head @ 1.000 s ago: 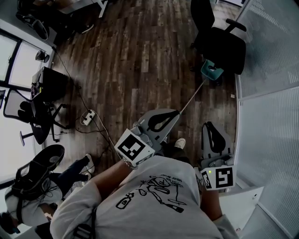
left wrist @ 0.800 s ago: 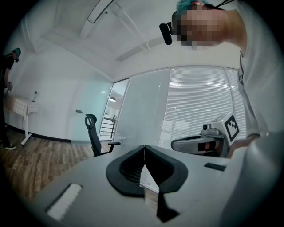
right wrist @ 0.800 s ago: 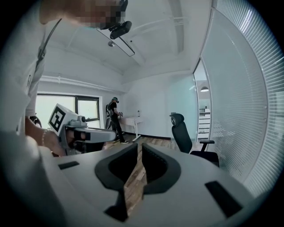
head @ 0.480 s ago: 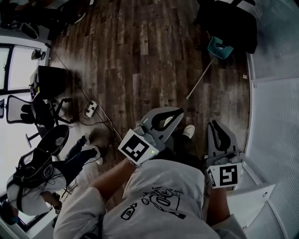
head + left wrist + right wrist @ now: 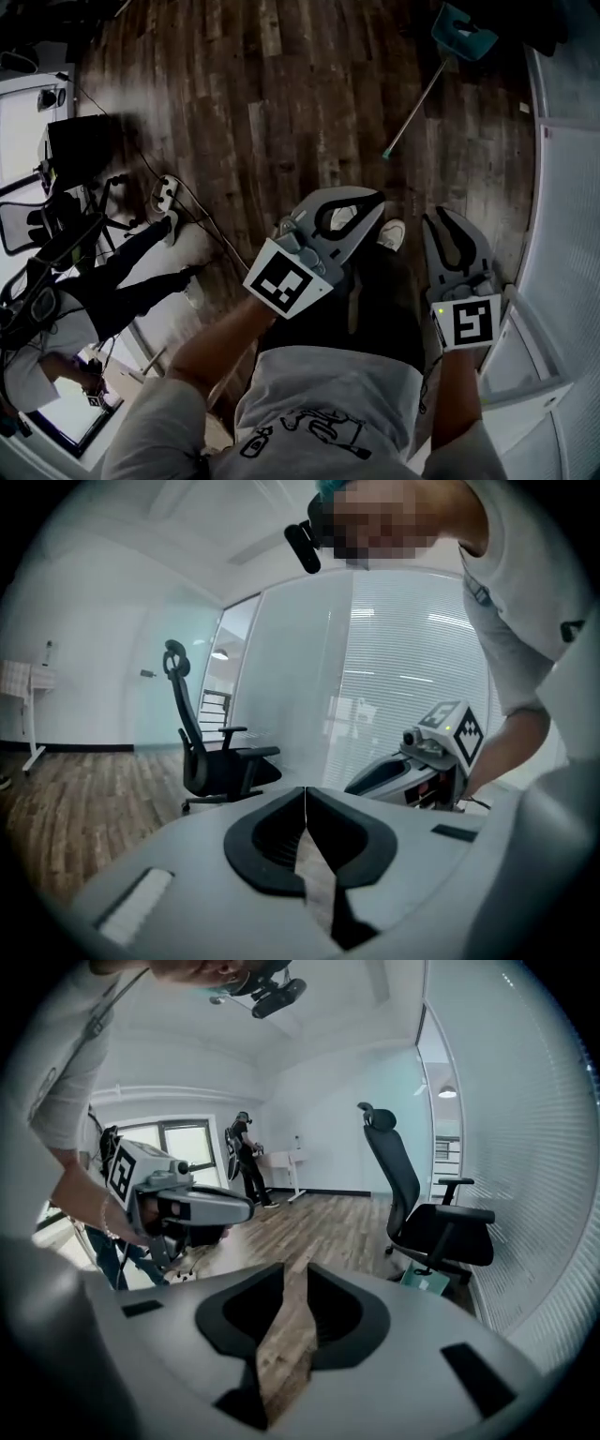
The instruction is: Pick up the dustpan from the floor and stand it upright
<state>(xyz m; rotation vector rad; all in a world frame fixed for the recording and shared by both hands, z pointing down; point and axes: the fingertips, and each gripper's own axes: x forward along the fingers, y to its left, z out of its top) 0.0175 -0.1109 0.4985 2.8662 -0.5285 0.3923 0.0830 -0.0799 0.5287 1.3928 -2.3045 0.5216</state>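
The teal dustpan [image 5: 461,28] lies on the wood floor at the top right of the head view, and its long thin handle [image 5: 417,103] slants down-left towards me. It also shows as a teal patch by the chair base [image 5: 427,1282] in the right gripper view. My left gripper [image 5: 380,197] is shut and empty, short of the handle's near end. My right gripper [image 5: 441,216] is beside it, and its jaws are opening to a narrow gap [image 5: 295,1267] with only floor showing between them. Both grippers are well apart from the dustpan.
A black office chair [image 5: 422,1213] stands beside the dustpan by the frosted glass wall [image 5: 562,187]. A power strip [image 5: 165,194] with cables lies on the floor at the left, near another person's legs [image 5: 122,291]. A person [image 5: 246,1162] stands far back by a desk.
Both grippers have dropped lower towards the floor. The dustpan has slid to the top of the head view. The right jaws, closed before, now show a small gap.
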